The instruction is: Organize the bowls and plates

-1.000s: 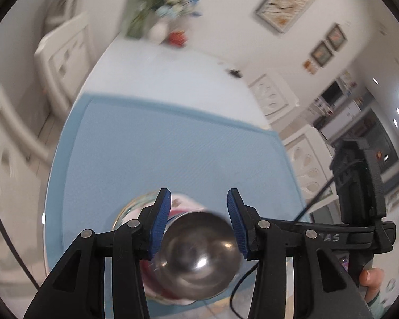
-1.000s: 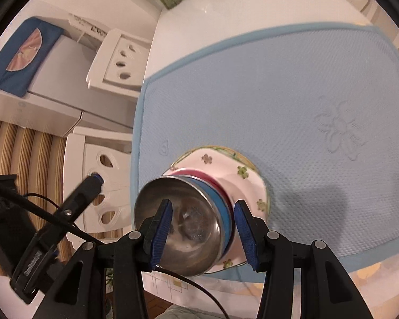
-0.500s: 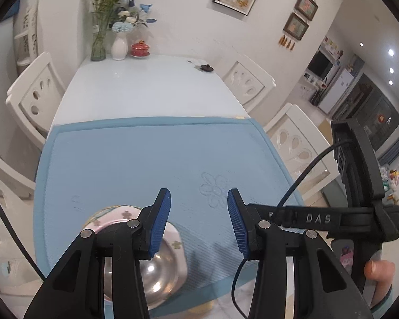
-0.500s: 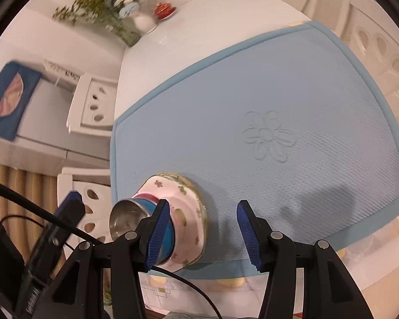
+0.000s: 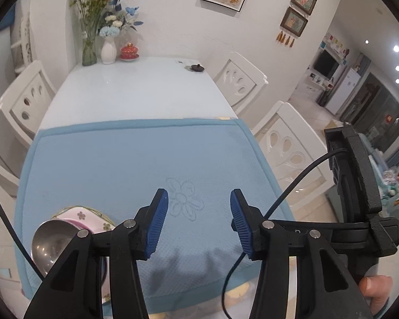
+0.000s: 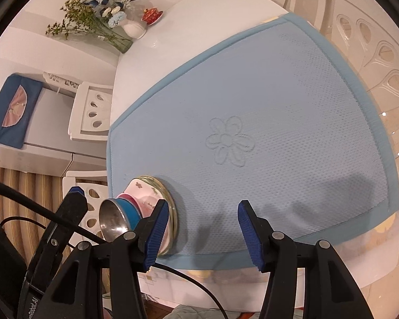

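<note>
left gripper (image 5: 199, 223) gapes empty above the blue mat (image 5: 125, 159), steel bowl (image 5: 49, 242) stacked on floral plate (image 5: 89, 216) at lower left.

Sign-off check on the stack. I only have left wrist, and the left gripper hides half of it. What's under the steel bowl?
Observer: A blue bowl is nested directly under the shiny steel bowl.
Operator: Below that?
Observer: A pink bowl, then the white floral plate, which rests on a greenish, glass-like plate.
Operator: Is the right gripper holding anything?
Observer: No. The right gripper is open and empty, just beside the stack.
</note>
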A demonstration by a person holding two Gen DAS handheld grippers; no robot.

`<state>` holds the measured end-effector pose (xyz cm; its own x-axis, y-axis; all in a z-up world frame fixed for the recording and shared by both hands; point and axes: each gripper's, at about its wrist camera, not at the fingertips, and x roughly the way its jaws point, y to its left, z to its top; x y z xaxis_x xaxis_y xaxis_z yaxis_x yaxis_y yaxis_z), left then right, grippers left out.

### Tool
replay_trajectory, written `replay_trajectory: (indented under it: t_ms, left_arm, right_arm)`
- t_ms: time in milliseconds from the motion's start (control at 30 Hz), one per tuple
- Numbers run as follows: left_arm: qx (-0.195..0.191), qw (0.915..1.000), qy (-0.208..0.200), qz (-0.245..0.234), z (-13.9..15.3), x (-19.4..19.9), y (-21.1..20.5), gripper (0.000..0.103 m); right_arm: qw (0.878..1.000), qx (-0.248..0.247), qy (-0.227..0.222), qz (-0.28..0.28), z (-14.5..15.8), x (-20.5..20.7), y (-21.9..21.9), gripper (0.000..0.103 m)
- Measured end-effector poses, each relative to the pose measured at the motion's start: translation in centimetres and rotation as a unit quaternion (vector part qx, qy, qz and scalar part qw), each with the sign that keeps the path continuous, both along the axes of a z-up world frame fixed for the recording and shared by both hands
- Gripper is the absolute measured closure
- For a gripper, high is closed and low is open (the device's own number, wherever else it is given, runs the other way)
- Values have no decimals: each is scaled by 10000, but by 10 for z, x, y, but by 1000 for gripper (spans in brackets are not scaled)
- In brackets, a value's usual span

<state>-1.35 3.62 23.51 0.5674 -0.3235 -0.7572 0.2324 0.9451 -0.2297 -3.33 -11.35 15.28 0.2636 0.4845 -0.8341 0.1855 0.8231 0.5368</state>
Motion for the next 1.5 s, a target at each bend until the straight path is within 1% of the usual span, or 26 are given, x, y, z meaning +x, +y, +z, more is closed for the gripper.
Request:
replay_trajectory:
  t_ms: [33, 100, 200, 300, 400, 433, 500, 533, 633, 733, 800, 900, 1067, 1200, 1333, 1500]
  left_arm:
    - [64, 10000, -45, 43, -1, 0, -5, 42]
    - [101, 9997, -151, 156, -2, 0, -13, 35]
    - [217, 9992, -158, 311, -7, 3, -23, 34]
    - [530, 9982, 81, 276, -18, 9, -38, 34]
    - [620, 9971, 205, 381, -25, 13, -50, 34]
    - [628, 9969, 222, 412, -27, 14, -54, 34]
    - [649, 9965, 212, 476, -29, 15, -61, 34]
    - [688, 9962, 162, 511, -29, 15, -64, 34]
    - [939, 9930, -69, 719, -30, 13, -73, 34]
    - [1037, 9908, -91, 869, -35, 14, -76, 33]
    - [1052, 9890, 24, 1044, -38, 15, -73, 33]
    - [1094, 9866, 138, 1202, -41, 15, -68, 33]
    - [1253, 9818, 193, 1414, -41, 13, -59, 33]
    - [1246, 9809, 298, 1466, -46, 13, -56, 33]
    - [1254, 9801, 299, 1511, -47, 12, -56, 33]
    - [1220, 9799, 262, 1556, -45, 12, -56, 33]
  right_arm:
    - [10000, 20, 20, 31, -2, 1, -5, 51]
    - [9999, 58, 88, 94, -8, 1, -13, 51]
    - [9994, 103, 237, 215, -19, 4, -25, 51]
    - [9982, 145, 434, 399, -30, 7, -33, 51]
    - [9972, 162, 460, 560, -32, 9, -40, 51]
    - [9971, 104, 433, 617, -32, 10, -43, 51]
    - [9970, -167, 321, 685, -28, 12, -49, 51]
    - [9965, -363, 210, 721, -24, 12, -52, 51]
    - [9945, -721, -119, 757, -13, 15, -60, 51]
    - [9902, -1076, -439, 775, -1, 15, -66, 51]
    - [9886, -1143, -506, 836, -1, 17, -68, 51]
    - [9897, -1035, -434, 887, -7, 20, -70, 51]
    - [9879, -1070, -397, 1048, -13, 24, -61, 50]
    - [9807, -1430, -621, 1184, -8, 21, -48, 51]
    - [9729, -1751, -852, 1245, -1, 17, -41, 51]
    - [9645, -2081, -1225, 1072, 13, 12, -41, 51]
